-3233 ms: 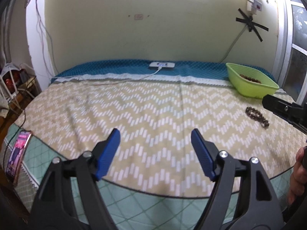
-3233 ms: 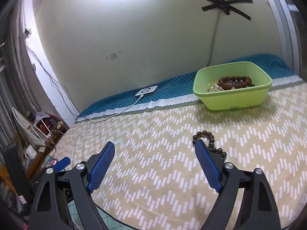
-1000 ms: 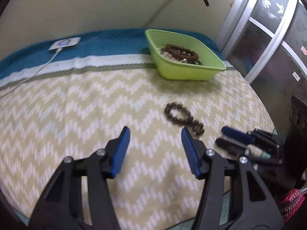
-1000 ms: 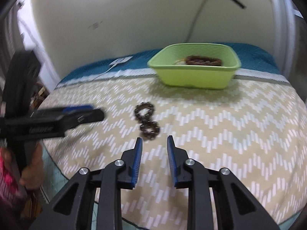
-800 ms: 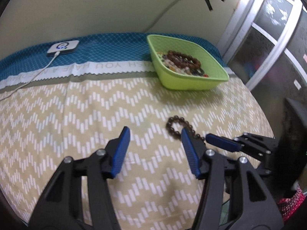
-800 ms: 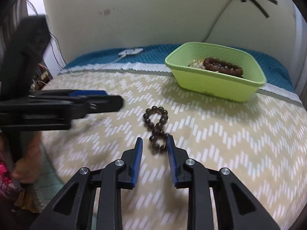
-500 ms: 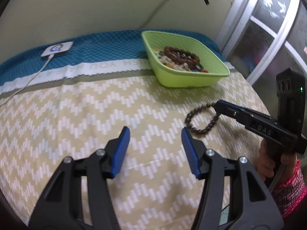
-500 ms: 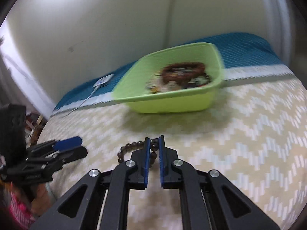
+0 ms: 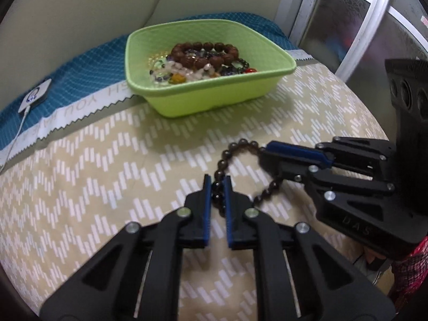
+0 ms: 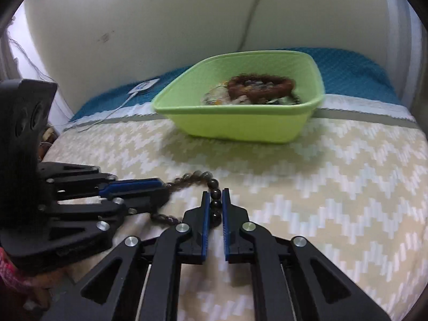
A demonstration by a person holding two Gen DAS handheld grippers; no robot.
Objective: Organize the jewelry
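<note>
**Both tools on the same bead bracelet**

We're gripping the dark bead bracelet [image 9: 242, 144] from two ends right now. Our left tool [image 9: 217, 187] is pinching a stretch of beads between its blue pads, closed down to about one bead's width, and our right tool [image 10: 214, 199] is doing the same thing on another part of the loop, with a few beads stacked between its pads. In the left wrist view the right tool [image 9: 267, 155] is coming in from the right side, and in the right wrist view the left tool [image 10: 160, 190] is coming in from the left, so the two are sitting close together with the bracelet [image 10: 198, 178] strung between them.

We're holding the loop just above the chevron-patterned bedspread [image 9: 93, 165]; whether any beads are touching the fabric we can't tell.

Just beyond it, the lime green bin [image 9: 214, 101] is sitting near the teal blanket [image 9: 88, 69] and is holding a pile of other bracelets, with a chunky brown bead bracelet [image 9: 206, 53] lying on top. A white charger pad [image 9: 36, 95] with its cable is lying on the teal blanket off to the left.
</note>
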